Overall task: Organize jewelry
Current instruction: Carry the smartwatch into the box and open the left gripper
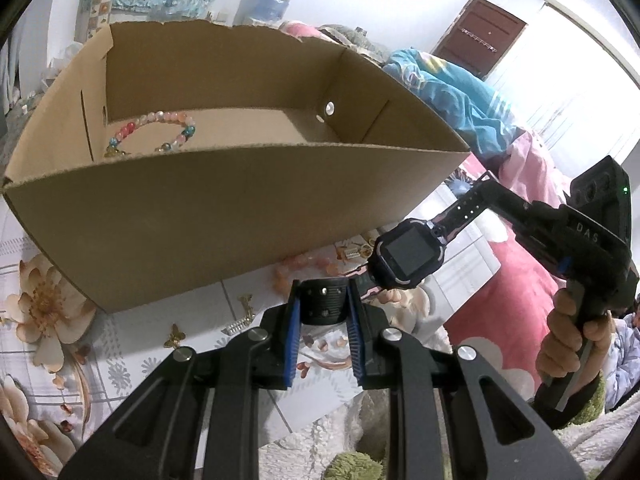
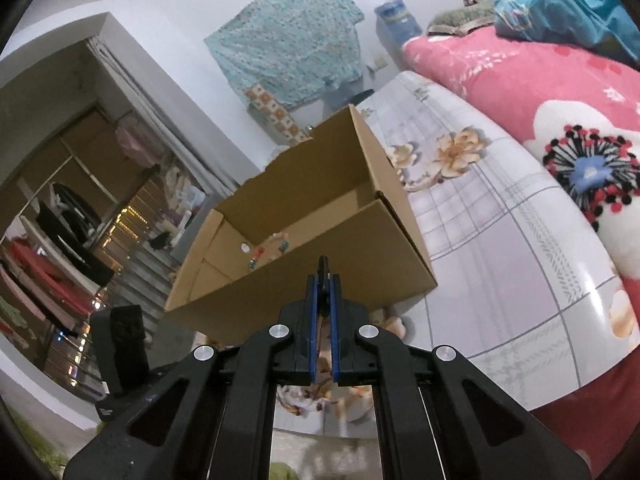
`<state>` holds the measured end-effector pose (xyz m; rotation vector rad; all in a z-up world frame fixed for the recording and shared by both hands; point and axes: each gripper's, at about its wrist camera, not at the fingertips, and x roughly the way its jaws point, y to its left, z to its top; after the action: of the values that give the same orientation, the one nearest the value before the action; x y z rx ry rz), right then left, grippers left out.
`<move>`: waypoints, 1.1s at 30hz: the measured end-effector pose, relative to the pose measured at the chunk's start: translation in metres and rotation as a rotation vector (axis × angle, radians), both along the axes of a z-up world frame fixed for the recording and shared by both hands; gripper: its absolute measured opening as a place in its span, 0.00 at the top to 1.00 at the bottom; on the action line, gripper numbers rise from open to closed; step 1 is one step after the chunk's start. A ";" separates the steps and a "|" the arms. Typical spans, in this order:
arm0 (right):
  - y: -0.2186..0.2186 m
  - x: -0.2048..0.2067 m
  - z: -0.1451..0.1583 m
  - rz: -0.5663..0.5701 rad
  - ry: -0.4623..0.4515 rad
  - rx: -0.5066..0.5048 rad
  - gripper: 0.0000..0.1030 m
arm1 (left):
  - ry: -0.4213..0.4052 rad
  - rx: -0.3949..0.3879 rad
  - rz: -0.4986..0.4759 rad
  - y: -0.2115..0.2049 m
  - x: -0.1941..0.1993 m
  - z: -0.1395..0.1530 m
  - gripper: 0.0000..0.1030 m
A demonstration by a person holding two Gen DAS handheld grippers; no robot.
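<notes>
Both grippers are pinching one black smartwatch (image 1: 406, 258), left gripper (image 1: 323, 304) and right gripper (image 2: 323, 280) each on a strap, ready for lifting over the cardboard box (image 1: 240, 216) wall beside the beaded bracelet (image 1: 154, 132) at upper left.

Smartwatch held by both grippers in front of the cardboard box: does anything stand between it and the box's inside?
Only the box's near wall. The smartwatch, its straps pinched by the left gripper and right gripper, hangs below that wall's rim. Past the rim the floor is free beside the bead bracelet.
</notes>
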<state>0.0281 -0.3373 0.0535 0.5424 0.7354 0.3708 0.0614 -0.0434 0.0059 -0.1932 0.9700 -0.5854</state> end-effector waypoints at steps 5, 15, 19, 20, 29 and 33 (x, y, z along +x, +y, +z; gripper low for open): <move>0.001 -0.001 0.010 0.004 -0.023 0.001 0.97 | -0.023 -0.026 -0.015 0.004 -0.004 0.009 0.81; 0.014 0.024 0.081 0.097 -0.161 -0.053 0.97 | -0.094 -0.129 -0.076 0.009 0.000 0.067 0.81; 0.023 0.075 0.105 0.181 -0.158 -0.038 0.97 | -0.096 -0.105 -0.043 0.013 0.026 0.091 0.81; 0.026 0.093 0.107 0.202 -0.142 -0.029 0.97 | -0.077 -0.093 -0.034 0.014 0.038 0.095 0.81; 0.082 0.216 0.064 0.294 0.097 -0.183 0.97 | 0.163 -0.008 0.038 0.018 0.148 0.062 0.81; 0.101 0.240 0.042 0.318 0.153 -0.288 0.97 | 0.215 0.085 0.047 0.013 0.176 0.047 0.80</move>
<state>0.2685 -0.2367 0.0957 0.1814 1.0081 0.5117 0.2373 -0.0306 0.0526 -0.2053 1.1934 -0.4855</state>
